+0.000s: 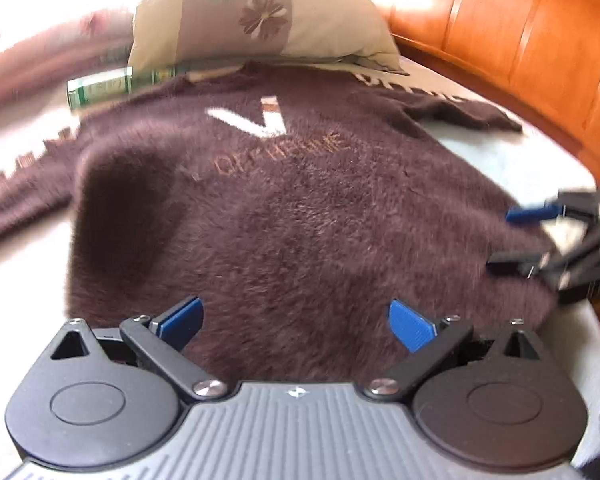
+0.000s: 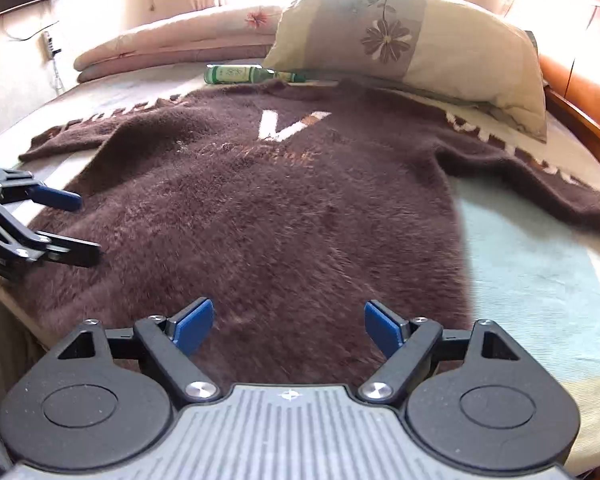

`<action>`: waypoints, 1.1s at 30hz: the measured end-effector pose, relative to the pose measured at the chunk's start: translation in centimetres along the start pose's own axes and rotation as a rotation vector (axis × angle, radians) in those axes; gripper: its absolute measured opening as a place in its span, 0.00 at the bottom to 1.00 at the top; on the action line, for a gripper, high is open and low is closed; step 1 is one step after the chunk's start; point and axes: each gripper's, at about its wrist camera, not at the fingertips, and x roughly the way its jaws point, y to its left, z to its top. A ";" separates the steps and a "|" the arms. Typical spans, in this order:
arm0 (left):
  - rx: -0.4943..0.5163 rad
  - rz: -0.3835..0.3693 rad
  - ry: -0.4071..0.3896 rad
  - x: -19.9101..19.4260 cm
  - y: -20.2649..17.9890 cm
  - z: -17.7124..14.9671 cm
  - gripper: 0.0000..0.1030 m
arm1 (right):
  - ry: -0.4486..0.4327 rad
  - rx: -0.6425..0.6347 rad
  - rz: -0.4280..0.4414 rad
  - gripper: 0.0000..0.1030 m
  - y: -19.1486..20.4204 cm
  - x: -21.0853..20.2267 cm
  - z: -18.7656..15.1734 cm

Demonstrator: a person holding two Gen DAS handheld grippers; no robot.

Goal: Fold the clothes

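A brown sweater lies flat on the bed, sleeves spread wide, its hem just ahead of both grippers. The left gripper and right gripper hover side by side above the hem, jaws spread and empty, apparently placed to take its corners. Beyond the collar rest a pillow and green bottle.

A fuzzy brown sweater is lying spread on the bed, the left hand-held gripper gaping wide over its hem, the right hand-held gripper hovering spread at its edge.
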 end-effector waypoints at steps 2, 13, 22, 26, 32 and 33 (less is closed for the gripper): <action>-0.074 -0.032 0.031 0.9 0.7 -0.5 0.96 | 0.036 0.029 -0.013 0.84 0.1 0.8 -0.4; -0.172 -0.140 -0.092 -2.8 4.3 2.4 0.97 | 0.018 0.148 -0.041 1.00 -1.5 -1.5 -3.4; -0.313 -0.164 -0.244 4.6 10.6 11.3 0.97 | -0.020 0.201 -0.036 1.00 -1.5 -0.7 -0.8; -0.399 -0.065 -0.192 8.0 13.6 10.0 0.97 | -0.025 0.209 -0.035 1.00 -1.8 -0.4 -0.4; -0.357 -0.058 -0.173 7.0 15.0 7.4 0.93 | -0.026 0.261 -0.022 1.00 -3.4 0.6 0.5; -0.357 -0.056 -0.163 6.6 14.9 7.2 0.93 | -0.026 0.270 -0.020 1.00 -3.6 0.7 0.6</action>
